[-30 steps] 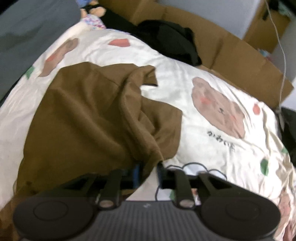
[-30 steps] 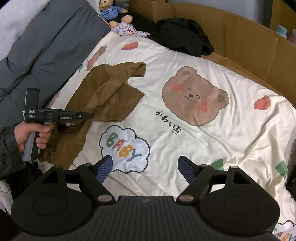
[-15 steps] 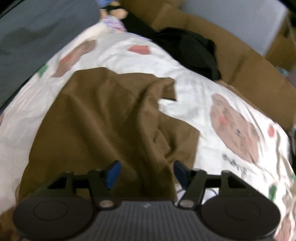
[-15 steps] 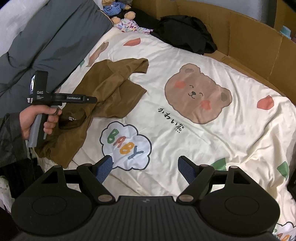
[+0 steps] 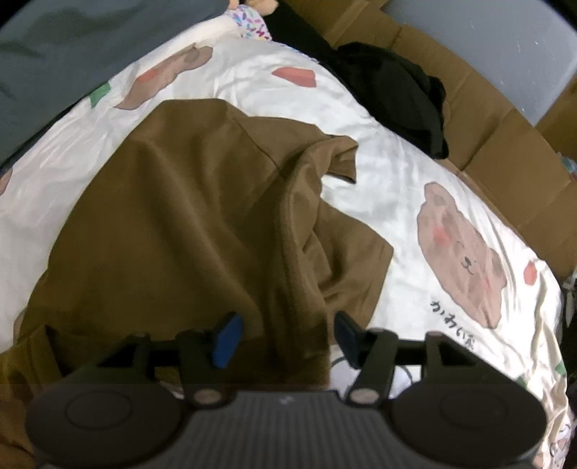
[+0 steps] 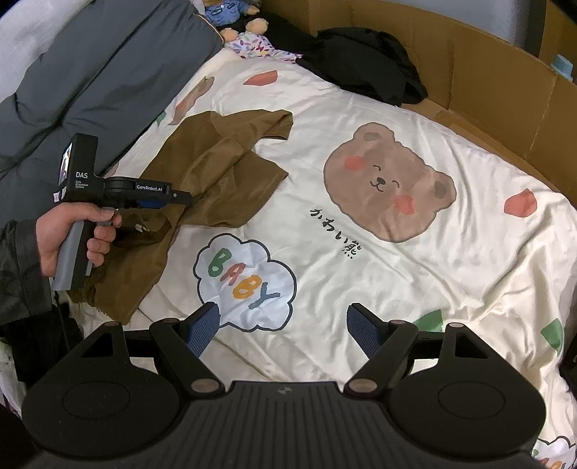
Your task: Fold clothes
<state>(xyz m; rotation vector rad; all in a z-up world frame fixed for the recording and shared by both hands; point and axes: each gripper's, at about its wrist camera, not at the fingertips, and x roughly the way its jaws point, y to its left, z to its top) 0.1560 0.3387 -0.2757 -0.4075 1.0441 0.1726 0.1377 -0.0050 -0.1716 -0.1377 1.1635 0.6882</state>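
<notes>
A crumpled brown shirt [image 5: 187, 231] lies on the cream bear-print bed cover [image 5: 396, 173]; it also shows at the left in the right wrist view [image 6: 216, 173]. My left gripper [image 5: 285, 337] is open and empty, hovering just above the shirt's near part, with brown cloth under the gap between its blue pads. In the right wrist view the left gripper [image 6: 182, 196] is held by a hand over the shirt. My right gripper [image 6: 283, 326] is open and empty above the "BABY" cloud print [image 6: 245, 281], to the right of the shirt.
A black garment [image 6: 364, 66] lies at the far edge of the bed by the cardboard wall [image 6: 487, 90]. A grey duvet [image 6: 90, 79] lies along the left. Stuffed toys [image 6: 241, 21] sit at the far end.
My left gripper let go of the shirt's edge and opened, then moved left over the shirt body. The shirt now lies flatter. The right gripper stayed open and barely moved.
</notes>
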